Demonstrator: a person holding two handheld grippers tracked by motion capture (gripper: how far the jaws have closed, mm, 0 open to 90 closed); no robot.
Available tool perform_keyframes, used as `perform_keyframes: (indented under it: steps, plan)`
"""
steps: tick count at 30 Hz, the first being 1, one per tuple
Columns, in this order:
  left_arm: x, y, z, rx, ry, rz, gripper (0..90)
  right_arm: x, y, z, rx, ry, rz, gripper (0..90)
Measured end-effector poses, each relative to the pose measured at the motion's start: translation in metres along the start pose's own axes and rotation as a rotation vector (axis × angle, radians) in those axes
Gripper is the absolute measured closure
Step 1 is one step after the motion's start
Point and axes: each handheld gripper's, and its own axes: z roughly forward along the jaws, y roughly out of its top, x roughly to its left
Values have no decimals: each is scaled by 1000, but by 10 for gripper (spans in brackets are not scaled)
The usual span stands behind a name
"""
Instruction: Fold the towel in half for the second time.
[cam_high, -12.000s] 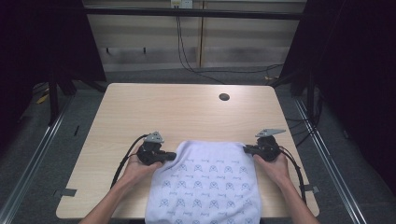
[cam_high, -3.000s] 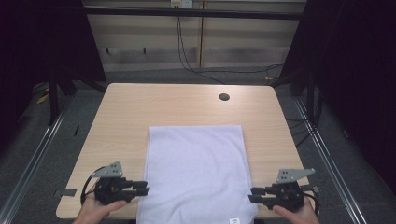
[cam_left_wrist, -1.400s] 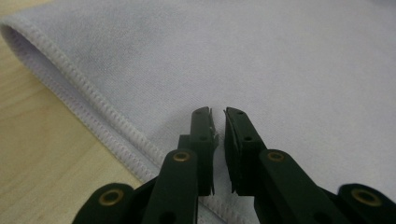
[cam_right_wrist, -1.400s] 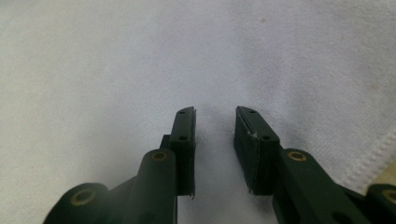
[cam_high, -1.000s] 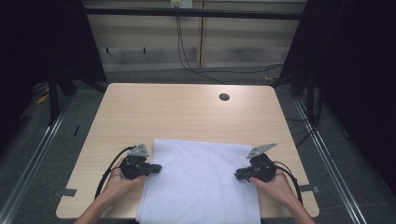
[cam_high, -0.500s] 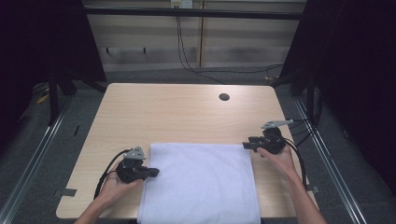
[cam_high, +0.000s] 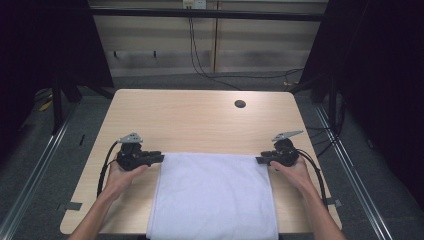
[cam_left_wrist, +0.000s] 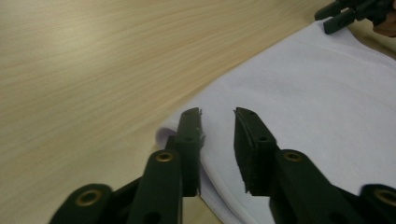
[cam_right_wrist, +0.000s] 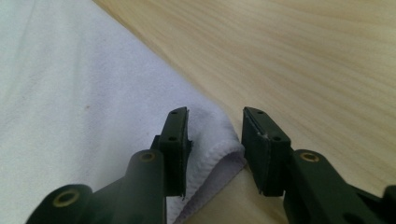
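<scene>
left claw (cam_left_wrist: 217, 114): my jaws have just been opening and stand parted over the near left corner of the white cloth (cam_left_wrist: 322, 112), no pad pressing it.
right claw (cam_right_wrist: 215, 112): my jaws have just been closing, but a gap shows, the cloth's right corner lying loose between them.
cloth: flat on the wooden table (cam_high: 190, 115), its near edge hanging over the table's front.
hole (cam_high: 240, 104): well apart, far right.

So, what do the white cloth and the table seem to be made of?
Cloth: probably soft woven or terry fabric, matt white; a stitched hem shows at its corner. Table: light wood or wood-look laminate, smooth, with visible grain lines.
</scene>
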Motion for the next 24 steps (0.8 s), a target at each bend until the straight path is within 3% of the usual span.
perform_keyframes:
  steps: [1,4,6,8,10,16,19,22,24]
  plan:
    - [4,2,3,-7,-20,-20,667,1,0,0,1,6,2,658]
    - [12,4,11,5,-31,-29,603,-1,-1,-2,10,4,22,707]
    - [14,3,16,20,-19,-37,567,-3,-3,-3,0,16,26,752]
    - [17,1,24,55,20,-22,530,-4,-4,-3,2,27,31,788]
    - [21,-1,28,76,-2,-46,515,-4,-4,-3,2,32,31,819]
    - [14,-3,37,118,-18,3,518,-3,-4,-2,7,34,33,842]
    - [12,-2,39,128,-24,37,577,-3,-3,-2,4,32,29,845]
    - [10,-3,38,146,-38,55,754,-4,-4,-2,2,41,34,847]
    - [10,-3,39,146,-40,56,821,-5,-4,-1,-8,46,36,850]
